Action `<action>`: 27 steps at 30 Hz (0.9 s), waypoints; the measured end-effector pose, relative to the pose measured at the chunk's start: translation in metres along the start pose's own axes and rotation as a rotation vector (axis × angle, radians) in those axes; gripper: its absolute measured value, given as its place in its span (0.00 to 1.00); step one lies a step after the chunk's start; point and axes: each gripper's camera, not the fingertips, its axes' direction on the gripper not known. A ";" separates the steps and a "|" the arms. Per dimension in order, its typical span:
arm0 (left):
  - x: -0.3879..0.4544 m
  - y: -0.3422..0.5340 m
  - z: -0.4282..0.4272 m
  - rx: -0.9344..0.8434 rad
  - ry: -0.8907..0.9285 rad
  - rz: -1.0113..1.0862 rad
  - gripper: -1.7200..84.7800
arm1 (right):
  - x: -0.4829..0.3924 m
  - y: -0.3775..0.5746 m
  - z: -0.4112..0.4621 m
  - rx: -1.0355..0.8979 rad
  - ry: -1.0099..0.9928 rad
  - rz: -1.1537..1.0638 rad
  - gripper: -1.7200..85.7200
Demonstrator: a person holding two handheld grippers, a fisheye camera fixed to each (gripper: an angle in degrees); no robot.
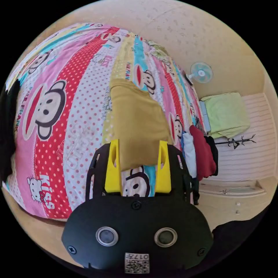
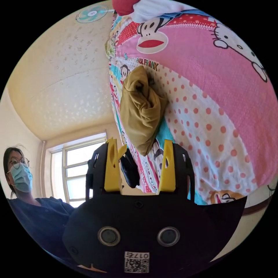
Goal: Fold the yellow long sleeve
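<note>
Left gripper view: left gripper (image 1: pixel 138 166) hangs over the near edge of the bed, its 2 yellow jaws spread wide, nothing pinched. The yellow long sleeve (image 1: pixel 138 121) lies folded flat on the bedsheet (image 1: pixel 58 121), a tidy rectangle; its near edge sits between the jaws, but neither jaw visibly presses it. Going left to right on the sheet: "Kiss" in white on the red dotted stripe (image 1: pixel 46 191), part of a vertical "FRANK" by the big monkey face (image 1: pixel 43 111), more small lettering on the yellow stripe above the garment, too small to read surely. Right of the bed edge, a pile of clothes (image 1: pixel 199 153) in white, red and black, then a green cloth (image 1: pixel 227 114) and a fan (image 1: pixel 201 72).

Right gripper view: a person (image 2: pixel 23 185) in a dark top at the left, a window (image 2: pixel 78 170) next. Right gripper (image 2: pixel 141 166) has its 2 jaws wide apart, empty. Here the yellow long sleeve (image 2: pixel 142 111) looks bunched, resting on the sheet just beyond the jaw tips, apart from them. "PAUL FRANK" is printed just above it.
</note>
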 end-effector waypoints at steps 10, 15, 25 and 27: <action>0.012 0.009 0.016 -0.154 0.481 0.061 0.09 | 0.039 -0.010 0.015 0.062 -0.336 0.160 0.28; 0.085 0.028 -0.035 -0.150 0.456 0.268 0.09 | -0.017 -0.038 -0.006 0.004 -0.505 -0.009 0.24; 0.209 0.083 -0.138 -0.202 0.540 0.589 0.16 | -0.195 -0.063 -0.208 0.006 -0.421 -0.473 0.20; 0.214 0.091 -0.150 -0.189 0.466 0.602 0.16 | -0.197 -0.069 -0.247 0.058 -0.350 -0.469 0.19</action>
